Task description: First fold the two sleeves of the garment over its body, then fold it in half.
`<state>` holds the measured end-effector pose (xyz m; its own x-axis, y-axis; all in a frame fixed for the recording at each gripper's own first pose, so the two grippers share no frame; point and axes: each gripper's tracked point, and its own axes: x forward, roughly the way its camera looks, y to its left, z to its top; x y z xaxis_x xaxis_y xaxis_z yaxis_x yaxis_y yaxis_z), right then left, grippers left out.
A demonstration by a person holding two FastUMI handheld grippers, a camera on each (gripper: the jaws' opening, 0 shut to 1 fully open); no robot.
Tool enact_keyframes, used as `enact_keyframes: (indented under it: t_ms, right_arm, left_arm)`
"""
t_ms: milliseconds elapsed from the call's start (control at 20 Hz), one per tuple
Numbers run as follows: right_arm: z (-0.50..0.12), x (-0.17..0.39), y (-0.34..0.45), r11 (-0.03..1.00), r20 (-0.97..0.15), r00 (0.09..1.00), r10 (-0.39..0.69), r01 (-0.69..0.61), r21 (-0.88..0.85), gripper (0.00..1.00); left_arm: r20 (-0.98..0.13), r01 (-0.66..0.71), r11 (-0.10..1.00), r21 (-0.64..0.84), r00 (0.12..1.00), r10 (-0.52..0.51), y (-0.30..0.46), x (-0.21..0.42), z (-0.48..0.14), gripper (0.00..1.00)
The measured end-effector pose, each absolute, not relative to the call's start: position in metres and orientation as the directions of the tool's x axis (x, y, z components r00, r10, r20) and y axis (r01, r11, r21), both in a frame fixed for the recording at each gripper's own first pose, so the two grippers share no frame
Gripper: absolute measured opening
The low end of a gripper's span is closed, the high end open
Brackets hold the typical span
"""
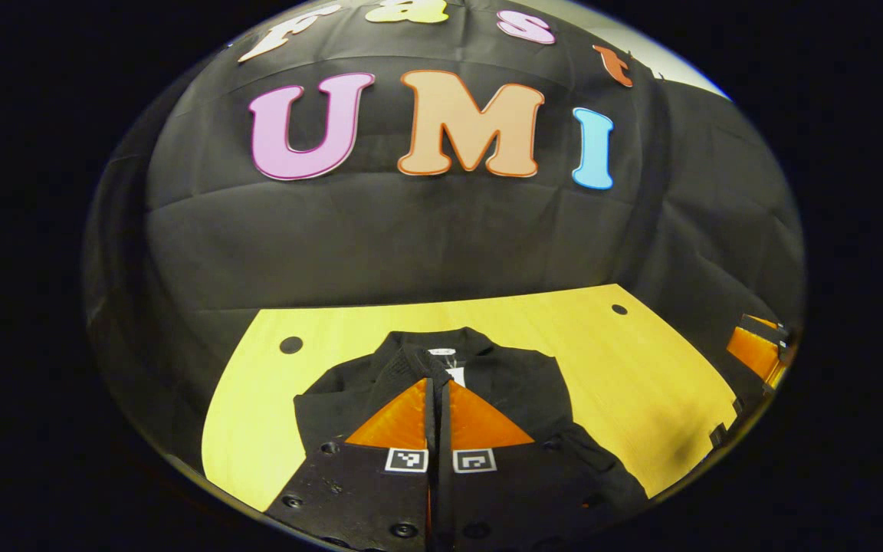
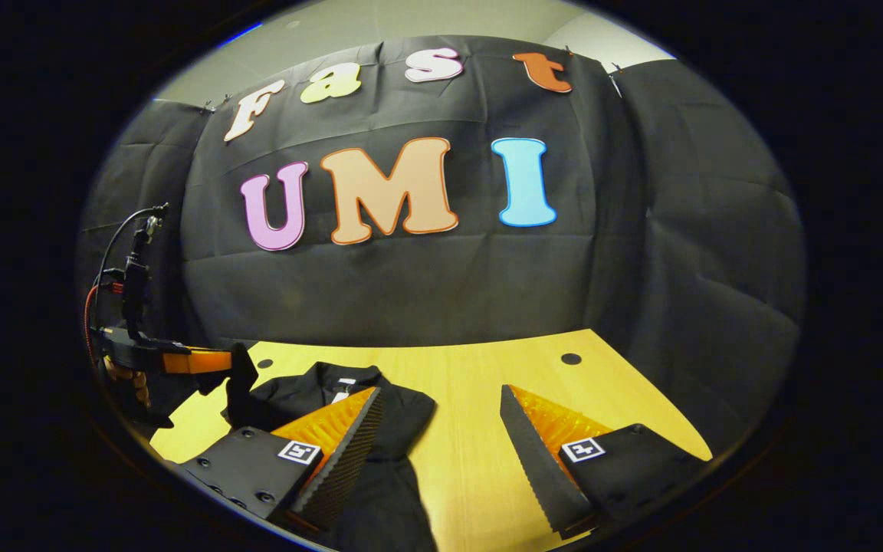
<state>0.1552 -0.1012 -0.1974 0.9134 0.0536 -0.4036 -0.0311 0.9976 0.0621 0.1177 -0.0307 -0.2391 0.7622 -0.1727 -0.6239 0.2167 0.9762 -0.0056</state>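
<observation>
A black garment lies on the yellow wooden table, collar and white neck tag toward the far wall. My left gripper hangs just over it with its fingers pressed together. In the right gripper view that left gripper sits at the garment's left side, and a fold of black cloth rises from the garment to its tip. My right gripper is open above the table. One finger is over the garment's right edge and the other over bare wood.
The table has small dark round holes near its far edge. Black cloth walls close the booth behind and on both sides. A hand holds the left gripper, with cables rising above it. The right gripper shows at the table's right end.
</observation>
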Motion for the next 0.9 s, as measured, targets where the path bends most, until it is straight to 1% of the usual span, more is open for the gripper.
enact_keyframes:
  t_ms: [350, 550, 650, 700, 800, 850, 900]
  right_arm:
    - [-0.2, 0.139, -0.154, 0.997, -0.402, 0.916, -0.011, 0.038, 0.06, 0.98]
    - [-0.199, 0.128, -0.18, 0.996, -0.402, 0.915, -0.03, 0.06, 0.064, 0.96]
    - [-0.201, 0.122, -0.188, 0.997, -0.402, 0.915, -0.024, 0.054, 0.063, 0.95]
    - [-0.2, 0.121, -0.19, 0.997, -0.397, 0.918, -0.018, 0.047, 0.062, 0.95]
    - [-0.196, 0.117, -0.191, 0.998, -0.383, 0.924, 0.003, 0.024, 0.065, 0.97]
    - [-0.195, 0.116, -0.19, 0.998, -0.375, 0.927, 0.016, 0.01, 0.067, 0.94]
    - [-0.193, 0.115, -0.187, 0.997, -0.368, 0.929, 0.034, -0.008, 0.071, 0.97]
  left_arm:
    - [-0.668, 0.282, 0.959, -0.024, 0.709, -0.225, -0.095, 0.125, -0.268, 0.0]
    - [-0.682, 0.302, 0.953, -0.001, 0.697, -0.221, -0.122, 0.127, -0.282, 0.01]
    - [-0.686, 0.317, 0.948, -0.011, 0.688, -0.237, -0.138, 0.126, -0.285, 0.02]
    - [-0.685, 0.326, 0.945, -0.033, 0.681, -0.259, -0.146, 0.124, -0.286, 0.12]
    - [-0.617, 0.296, 0.955, -0.036, 0.745, -0.254, -0.154, 0.138, -0.267, 0.71]
    - [-0.582, 0.282, 0.959, -0.034, 0.774, -0.248, -0.157, 0.136, -0.253, 1.0]
    - [-0.558, 0.27, 0.962, -0.031, 0.794, -0.24, -0.154, 0.134, -0.241, 0.96]
